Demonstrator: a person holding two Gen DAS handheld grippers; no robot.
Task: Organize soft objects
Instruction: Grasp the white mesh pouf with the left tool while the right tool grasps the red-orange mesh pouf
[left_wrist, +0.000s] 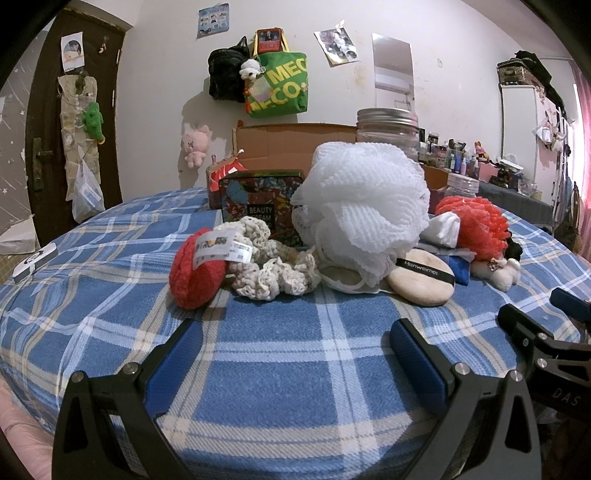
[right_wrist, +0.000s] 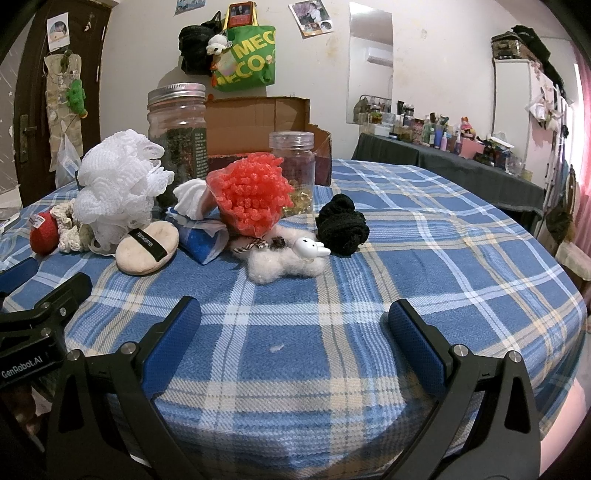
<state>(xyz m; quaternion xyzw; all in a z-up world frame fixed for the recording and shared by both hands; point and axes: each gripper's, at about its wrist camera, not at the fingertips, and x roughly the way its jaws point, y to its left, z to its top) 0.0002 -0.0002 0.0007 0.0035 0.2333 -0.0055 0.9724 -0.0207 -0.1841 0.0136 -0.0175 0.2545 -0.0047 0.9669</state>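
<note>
Soft objects lie in a row on the blue plaid table (left_wrist: 277, 369): a red yarn ball (left_wrist: 195, 273), a cream crochet scrunchie (left_wrist: 273, 266), a white mesh bath pouf (left_wrist: 365, 206), a beige powder puff (left_wrist: 421, 277), a coral pouf (left_wrist: 476, 225), a white woolly plush (right_wrist: 284, 262) and a black knit scrunchie (right_wrist: 343, 225). My left gripper (left_wrist: 295, 339) is open and empty, just short of the scrunchie and pouf. My right gripper (right_wrist: 295, 325) is open and empty, short of the plush. Each gripper shows at the edge of the other's view.
A patterned tin (left_wrist: 258, 199), an open cardboard box (right_wrist: 258, 122), a large metal-lidded jar (right_wrist: 177, 129) and a small jar (right_wrist: 291, 166) stand behind the pile. A blue tissue pack (right_wrist: 203, 236) lies beside the puff. Bags hang on the wall.
</note>
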